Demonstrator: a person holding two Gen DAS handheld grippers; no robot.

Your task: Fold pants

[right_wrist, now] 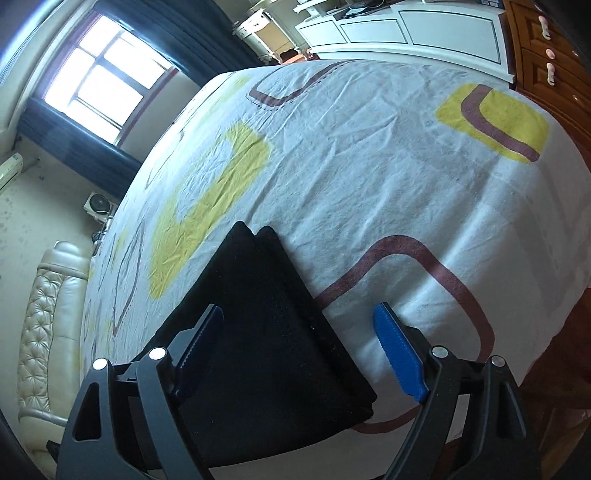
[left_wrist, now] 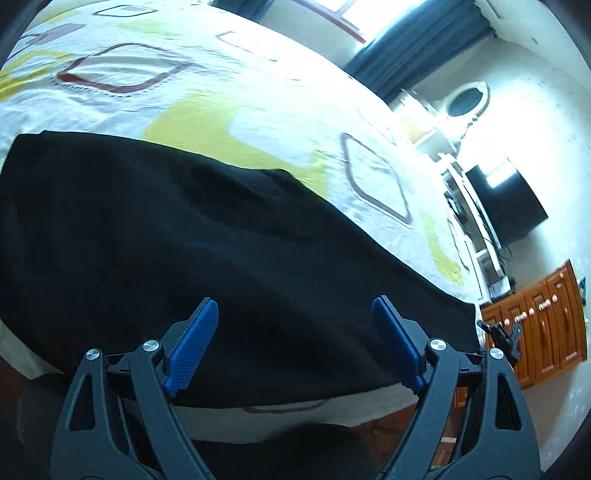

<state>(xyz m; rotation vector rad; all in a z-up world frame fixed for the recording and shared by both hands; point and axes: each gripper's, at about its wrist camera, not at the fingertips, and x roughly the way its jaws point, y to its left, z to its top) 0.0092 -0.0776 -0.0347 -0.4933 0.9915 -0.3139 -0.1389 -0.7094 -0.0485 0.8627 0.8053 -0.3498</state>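
Observation:
Black pants (left_wrist: pixel 184 240) lie flat along the near edge of a bed with a white sheet (left_wrist: pixel 258 96) patterned in yellow and maroon. In the left wrist view my left gripper (left_wrist: pixel 295 314) is open, its blue pads (left_wrist: pixel 195 343) above the pants, holding nothing. In the right wrist view the pants (right_wrist: pixel 266 332) show a layered end with two stacked edges on the sheet (right_wrist: pixel 369 166). My right gripper (right_wrist: pixel 299 325) is open over that end, empty. The other gripper (left_wrist: pixel 500 332) shows small at the pants' far end in the left wrist view.
A wooden cabinet (left_wrist: pixel 546 317), a dark screen (left_wrist: pixel 509 203) and a white shelf unit stand beyond the bed. In the right wrist view a window with dark curtains (right_wrist: pixel 103 85), a padded headboard (right_wrist: pixel 44 314) and white drawers (right_wrist: pixel 406 26) surround the bed.

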